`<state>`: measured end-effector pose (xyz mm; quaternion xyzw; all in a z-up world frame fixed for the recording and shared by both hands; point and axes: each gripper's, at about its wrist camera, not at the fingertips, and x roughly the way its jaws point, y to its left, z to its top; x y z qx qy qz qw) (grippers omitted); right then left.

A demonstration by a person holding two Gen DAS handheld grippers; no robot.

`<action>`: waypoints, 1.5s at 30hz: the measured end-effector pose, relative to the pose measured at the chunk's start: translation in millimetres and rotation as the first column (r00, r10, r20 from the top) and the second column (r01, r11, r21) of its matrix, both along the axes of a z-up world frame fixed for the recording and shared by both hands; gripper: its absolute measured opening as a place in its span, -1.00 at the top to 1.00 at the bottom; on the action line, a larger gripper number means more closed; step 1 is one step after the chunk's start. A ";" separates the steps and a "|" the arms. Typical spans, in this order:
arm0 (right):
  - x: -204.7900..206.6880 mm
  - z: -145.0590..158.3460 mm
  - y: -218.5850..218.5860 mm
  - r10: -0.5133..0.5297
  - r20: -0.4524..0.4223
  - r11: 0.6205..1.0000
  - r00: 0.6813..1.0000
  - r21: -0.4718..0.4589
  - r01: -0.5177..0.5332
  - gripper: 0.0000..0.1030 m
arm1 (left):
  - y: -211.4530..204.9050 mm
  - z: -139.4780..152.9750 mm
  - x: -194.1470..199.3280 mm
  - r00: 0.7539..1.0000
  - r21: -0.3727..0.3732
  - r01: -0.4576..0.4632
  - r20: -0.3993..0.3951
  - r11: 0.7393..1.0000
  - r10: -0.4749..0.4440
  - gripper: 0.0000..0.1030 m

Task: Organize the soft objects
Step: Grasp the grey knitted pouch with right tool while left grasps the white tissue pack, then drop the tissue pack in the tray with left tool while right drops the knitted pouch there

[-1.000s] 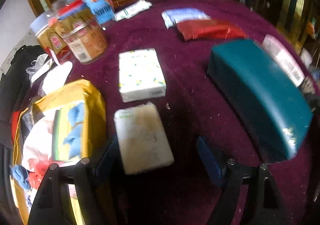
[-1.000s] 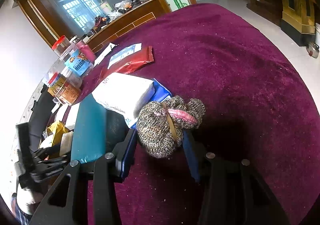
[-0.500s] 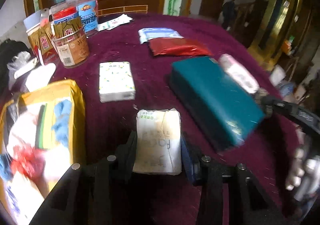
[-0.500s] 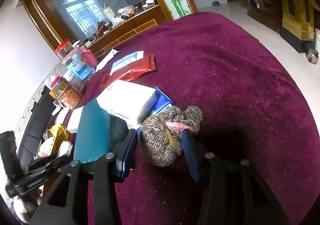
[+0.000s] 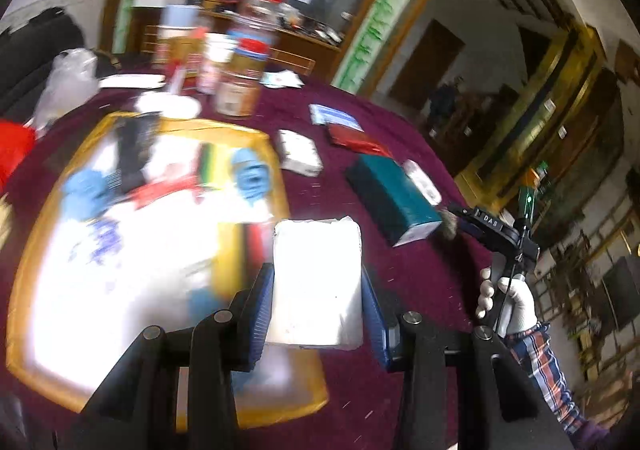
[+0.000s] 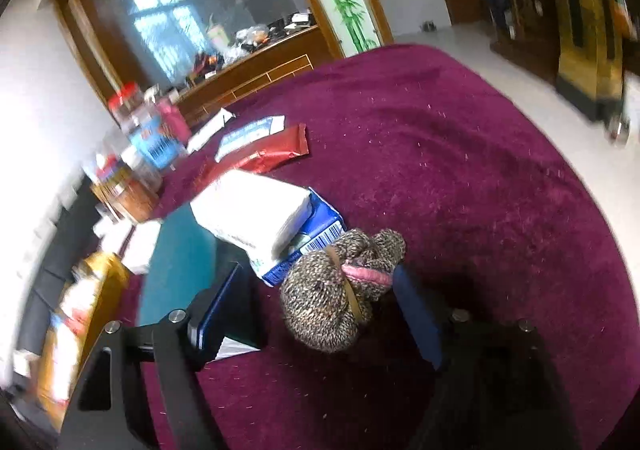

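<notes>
White tissue pack (image 5: 318,286) is up off the table, pinched on both sides by the left gripper (image 5: 318,306), its blue pads pressed flat against the pack's edges. It hangs over the near corner of the yellow bag (image 5: 276,153), whose contents are a blur of white, blue and red.

Over on the right gripper (image 6: 312,302), the jaws are spread wide. The knitted bundle (image 6: 340,290), tied with a pink band, sits on the purple tablecloth (image 6: 460,169) between them, close to the right finger; the left finger is well clear of it.

Just behind the bundle there's another white pack (image 6: 252,217) lying on a blue packet (image 6: 320,221), with the teal box (image 6: 176,258) alongside. Further back a red pouch (image 6: 276,153), then jars (image 6: 144,137) at the table's far edge.
</notes>
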<state>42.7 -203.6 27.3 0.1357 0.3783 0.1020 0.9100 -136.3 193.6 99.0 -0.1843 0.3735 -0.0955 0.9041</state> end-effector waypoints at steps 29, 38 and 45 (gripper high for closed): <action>-124.2 72.0 238.9 0.573 -0.027 0.819 0.819 0.026 -0.573 0.13 | 117.6 -28.6 -70.3 0.953 -0.021 -0.301 0.020 0.953 0.301 -0.43; -156.9 36.0 377.0 0.756 -0.156 0.639 0.636 -0.036 -0.769 0.13 | 144.5 -22.1 -108.4 0.929 -0.133 -0.348 0.088 0.928 0.360 -0.54; -158.7 20.4 397.7 0.736 -0.181 0.642 0.652 -0.118 -0.757 0.06 | 156.5 -32.9 -109.8 0.928 -0.171 -0.353 0.060 0.920 0.367 -0.56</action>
